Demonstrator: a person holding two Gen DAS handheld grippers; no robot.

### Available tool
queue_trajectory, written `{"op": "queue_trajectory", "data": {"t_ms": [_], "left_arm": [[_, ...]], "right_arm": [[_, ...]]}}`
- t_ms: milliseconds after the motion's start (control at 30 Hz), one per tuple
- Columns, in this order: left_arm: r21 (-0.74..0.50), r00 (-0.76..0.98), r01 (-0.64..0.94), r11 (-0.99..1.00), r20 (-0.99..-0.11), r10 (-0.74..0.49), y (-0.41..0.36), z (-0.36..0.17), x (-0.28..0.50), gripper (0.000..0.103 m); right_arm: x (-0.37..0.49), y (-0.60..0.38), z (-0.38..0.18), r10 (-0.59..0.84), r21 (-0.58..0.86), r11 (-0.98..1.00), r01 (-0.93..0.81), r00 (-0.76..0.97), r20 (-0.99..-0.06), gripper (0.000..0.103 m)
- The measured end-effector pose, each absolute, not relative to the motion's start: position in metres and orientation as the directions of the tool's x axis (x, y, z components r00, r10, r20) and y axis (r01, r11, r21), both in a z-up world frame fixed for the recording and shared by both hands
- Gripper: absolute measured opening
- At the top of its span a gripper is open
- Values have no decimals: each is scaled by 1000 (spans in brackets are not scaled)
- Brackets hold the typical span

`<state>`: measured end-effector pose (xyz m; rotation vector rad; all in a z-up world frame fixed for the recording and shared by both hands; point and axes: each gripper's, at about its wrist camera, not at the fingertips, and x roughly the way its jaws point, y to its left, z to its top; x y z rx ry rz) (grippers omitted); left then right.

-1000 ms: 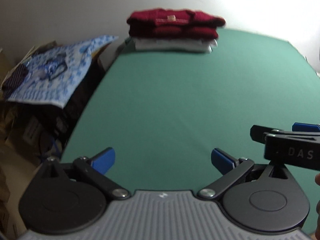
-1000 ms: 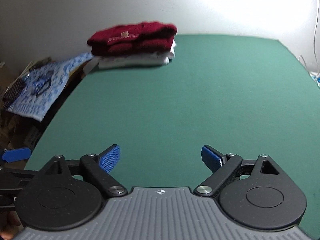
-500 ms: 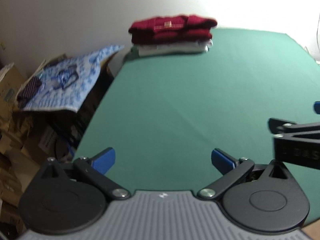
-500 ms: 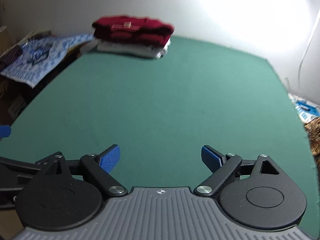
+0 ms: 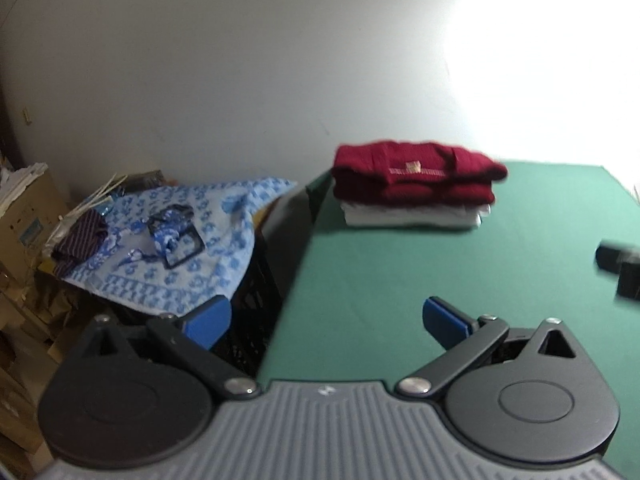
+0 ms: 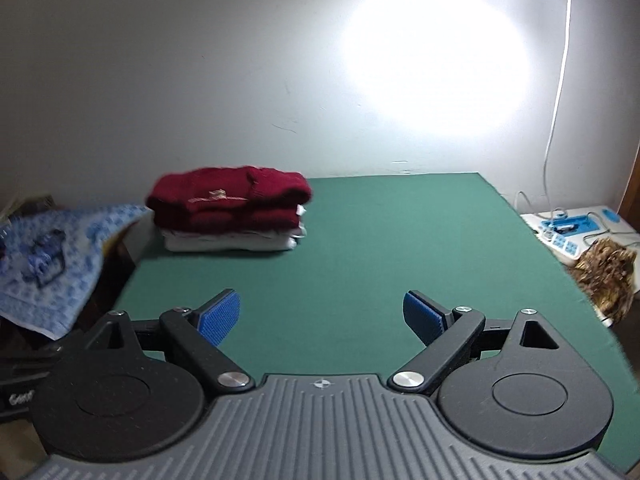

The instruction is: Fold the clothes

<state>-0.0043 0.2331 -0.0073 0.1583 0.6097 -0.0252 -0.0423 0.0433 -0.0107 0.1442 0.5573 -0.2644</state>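
Swung left since a second ago toward blue patterned cloth (image 5: pixel 172 248) ahead-left; left gripper (image 5: pixel 326 316) and right gripper (image 6: pixel 322 314) both spread, empty, next garment likely.

Pale wall (image 6: pixel 200 60) (harsh glare upper right) behind green table (image 6: pixel 400 240)

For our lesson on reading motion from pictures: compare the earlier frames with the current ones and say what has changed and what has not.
Both tongs swung: the left tongs turned left toward the blue patterned cloth beside the table, and the right tongs lifted to face the wall. Nothing was gripped or released; both stay open. The red sweater remains stacked on the white garment on the green table.
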Motion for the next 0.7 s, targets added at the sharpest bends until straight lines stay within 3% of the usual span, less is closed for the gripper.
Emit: {"op": "queue_trajectory", "data": {"t_ms": [267, 700], "left_arm": [[126, 818, 109, 986, -574, -17, 247, -7, 1, 103], [64, 789, 12, 998, -614, 30, 219, -18, -4, 103]], "right_arm": [[-47, 77, -24, -232, 26, 953, 301, 784, -575, 92], [-42, 58, -35, -189, -46, 977, 206, 755, -628, 92]]}}
